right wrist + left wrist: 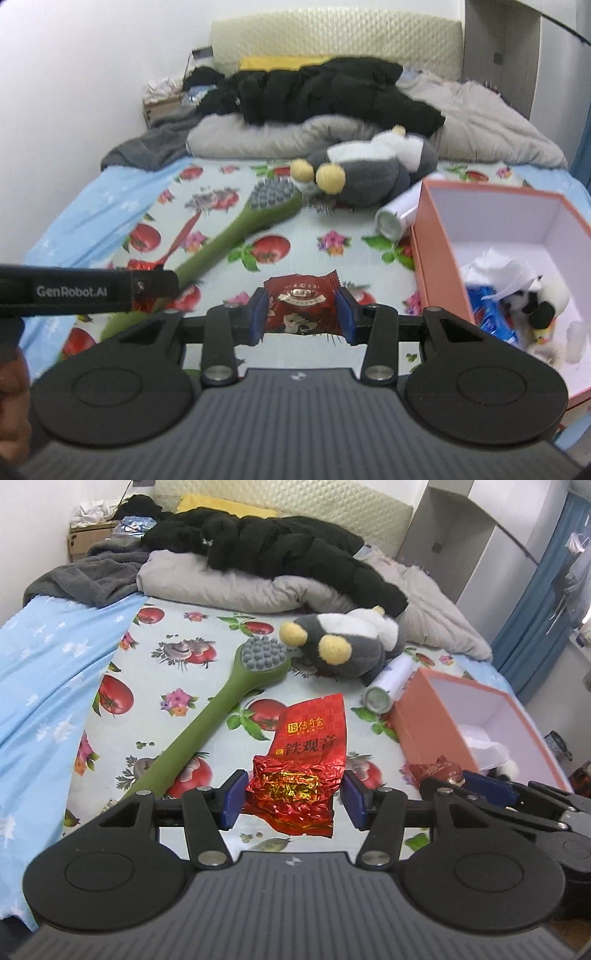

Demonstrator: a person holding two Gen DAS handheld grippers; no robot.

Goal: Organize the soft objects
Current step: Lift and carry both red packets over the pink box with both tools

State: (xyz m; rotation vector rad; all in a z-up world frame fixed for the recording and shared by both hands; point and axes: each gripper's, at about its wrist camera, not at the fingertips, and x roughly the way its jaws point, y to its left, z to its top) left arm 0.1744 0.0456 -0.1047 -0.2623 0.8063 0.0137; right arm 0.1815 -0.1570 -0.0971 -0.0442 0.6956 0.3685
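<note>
Red foil tea packet [295, 764] is clamped in the left hand-held gripper [293, 799] and a dark-red sachet [303, 308] in the right hand-held gripper [303, 314], so carriage over the pink box [436, 243] and release are judged next.

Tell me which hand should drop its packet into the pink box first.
Right. The right gripper holds the dark red sachet beside the open pink box; the left gripper, holding the red tea packet, sits farther away.

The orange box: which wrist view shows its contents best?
The right wrist view. It looks down into the orange box, showing a small plush toy, white paper and a blue packet. The left wrist view catches mainly its outer wall and only a sliver of white contents.
</note>
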